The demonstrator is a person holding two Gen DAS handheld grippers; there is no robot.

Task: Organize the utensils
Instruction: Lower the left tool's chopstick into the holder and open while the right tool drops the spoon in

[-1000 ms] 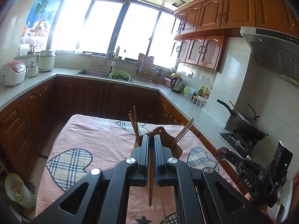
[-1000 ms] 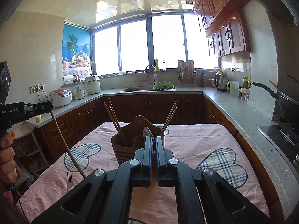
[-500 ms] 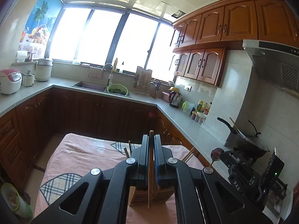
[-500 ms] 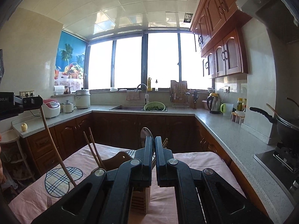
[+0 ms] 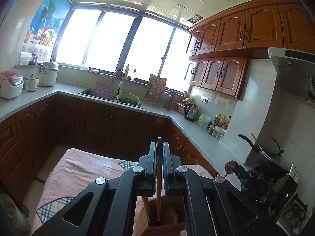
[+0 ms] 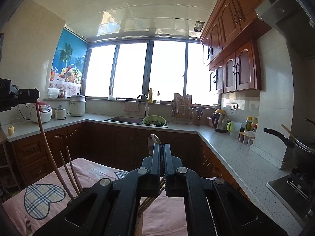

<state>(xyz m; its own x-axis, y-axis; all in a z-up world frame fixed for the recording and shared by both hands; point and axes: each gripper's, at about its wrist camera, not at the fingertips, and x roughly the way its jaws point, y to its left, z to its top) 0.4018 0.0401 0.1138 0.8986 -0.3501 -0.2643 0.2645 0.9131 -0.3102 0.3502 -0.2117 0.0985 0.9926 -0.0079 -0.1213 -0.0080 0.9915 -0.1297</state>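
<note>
Chopstick over the wooden holder, spoon in my other grip

My left tongs (image 5: 159,147) clamp an upright chopstick (image 5: 158,179), its lower end down in the wooden holder (image 5: 167,230) on the pink tablecloth (image 5: 82,169); my right tongs (image 6: 161,149) pinch a metal spoon (image 6: 153,140), bowl up, seemingly above the same holder, mostly hidden there, with two chopsticks (image 6: 69,171) leaning beside

Pink tablecloth (image 6: 167,212) – plaid hearts; brown chopstick (image 5: 158,179).
</note>
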